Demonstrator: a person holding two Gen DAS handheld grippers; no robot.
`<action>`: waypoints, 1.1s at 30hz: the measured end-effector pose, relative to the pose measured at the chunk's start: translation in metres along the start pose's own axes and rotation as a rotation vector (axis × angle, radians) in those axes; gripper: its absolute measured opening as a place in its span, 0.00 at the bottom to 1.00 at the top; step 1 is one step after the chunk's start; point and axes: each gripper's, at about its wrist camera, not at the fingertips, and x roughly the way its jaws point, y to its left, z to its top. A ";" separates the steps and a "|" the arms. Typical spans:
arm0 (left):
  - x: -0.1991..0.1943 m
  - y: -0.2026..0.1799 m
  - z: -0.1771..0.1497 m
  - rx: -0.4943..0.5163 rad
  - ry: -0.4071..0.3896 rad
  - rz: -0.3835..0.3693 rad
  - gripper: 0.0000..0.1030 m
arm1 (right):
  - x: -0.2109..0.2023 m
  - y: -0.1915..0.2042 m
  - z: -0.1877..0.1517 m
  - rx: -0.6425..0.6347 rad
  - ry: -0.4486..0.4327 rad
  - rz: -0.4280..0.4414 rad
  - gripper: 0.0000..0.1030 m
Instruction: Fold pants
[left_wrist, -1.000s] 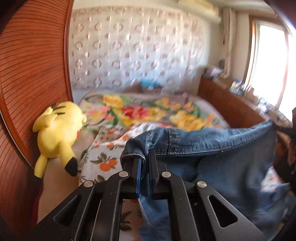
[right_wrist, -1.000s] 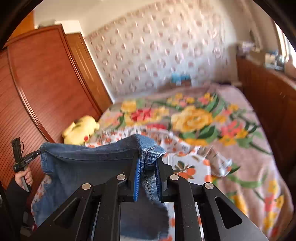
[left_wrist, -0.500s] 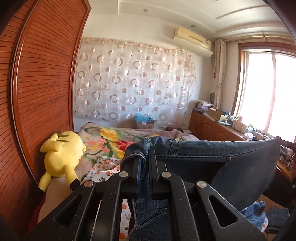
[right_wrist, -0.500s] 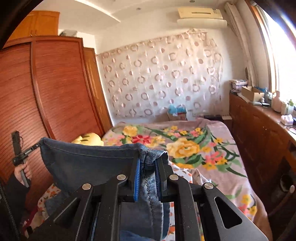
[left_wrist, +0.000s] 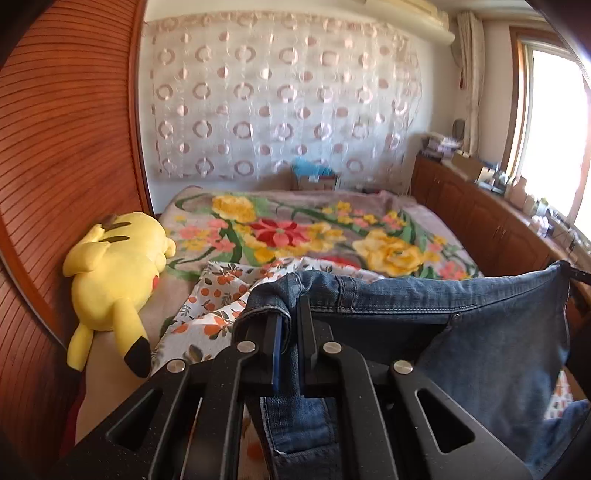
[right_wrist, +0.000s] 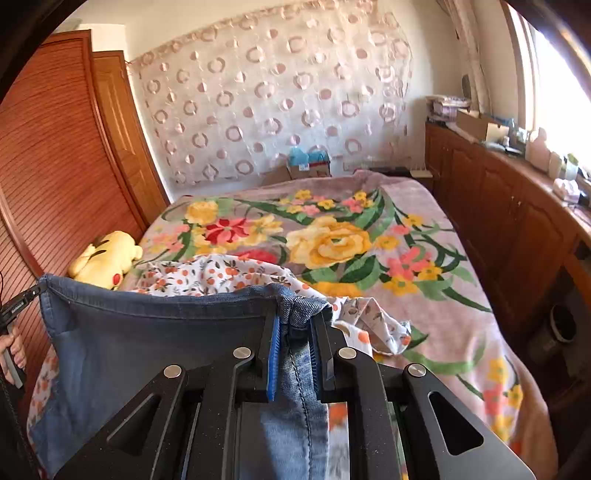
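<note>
Both tongs, left tongs (left_wrist: 290, 325) and right tongs (right_wrist: 295, 325), clamp opposite waistband corners of the jeans (left_wrist: 461, 332), stretched in the air above the bed (right_wrist: 424, 295). Spreading step; next, probably lower them flat.

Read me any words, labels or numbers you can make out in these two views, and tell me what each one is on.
Nothing is legible.
White lettering on the left tool, seen at the right wrist view's edge: too small to read.
Label on the cardboard box beyond the bed: blurred.
The jeans show no readable tag.
</note>
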 end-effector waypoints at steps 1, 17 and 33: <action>0.009 0.001 0.001 0.006 0.009 0.002 0.07 | 0.010 0.000 0.007 0.004 0.007 0.001 0.14; 0.060 0.013 -0.017 -0.011 0.136 0.015 0.25 | 0.054 -0.006 0.017 -0.028 0.097 0.068 0.23; -0.046 -0.038 -0.061 0.114 0.124 -0.132 0.53 | -0.026 -0.016 -0.051 -0.074 0.211 0.071 0.45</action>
